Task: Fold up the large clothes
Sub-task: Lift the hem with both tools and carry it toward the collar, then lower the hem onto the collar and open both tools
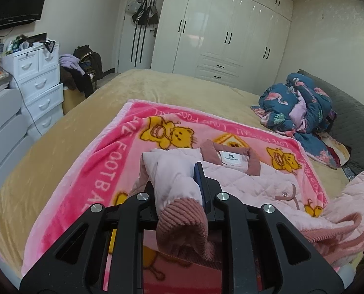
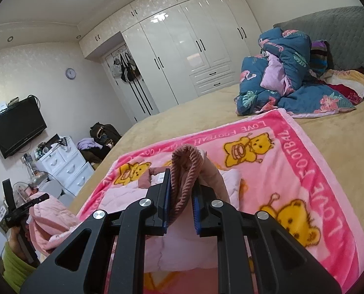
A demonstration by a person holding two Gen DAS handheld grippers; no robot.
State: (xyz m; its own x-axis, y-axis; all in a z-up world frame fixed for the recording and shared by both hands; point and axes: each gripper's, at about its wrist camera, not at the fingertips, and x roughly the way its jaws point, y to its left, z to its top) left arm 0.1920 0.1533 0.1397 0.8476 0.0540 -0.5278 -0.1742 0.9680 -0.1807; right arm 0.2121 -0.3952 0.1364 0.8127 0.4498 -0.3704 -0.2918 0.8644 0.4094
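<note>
Your left gripper (image 1: 182, 191) is clamped on the corduroy cuff (image 1: 182, 227) of one sleeve of the pink quilted jacket (image 1: 245, 183), the ribbed cuff drooping back toward the camera between the jaws. Your right gripper (image 2: 180, 210) is pinched the same way on the other corduroy cuff (image 2: 185, 169), which stands up in a loop above the blue pads (image 2: 197, 214). In the right wrist view your left gripper shows at the left edge with a bunch of pink quilting draped over it, so both sleeves are lifted off the bed, one at each side. The jacket's body lies opened out on the pink teddy-bear blanket (image 1: 103, 161), which is spread on the tan bedspread (image 1: 59, 132). Its dusty-rose collar (image 1: 231, 156) and white neck label (image 1: 233, 158) face up at the far end, so the long axis runs from you toward the wardrobe (image 1: 231, 31), collar away and hem toward you, though the hem itself is hidden under the grippers. By my reading you are early in the fold: the jacket is laid out and the cuffs are taken, but no sleeve yet lies across the body. Bringing the sleeves in and then doubling hem toward collar both seem left to do. The rumpled flamingo-print duvet (image 1: 302, 107) sits well apart near the headboard.
</note>
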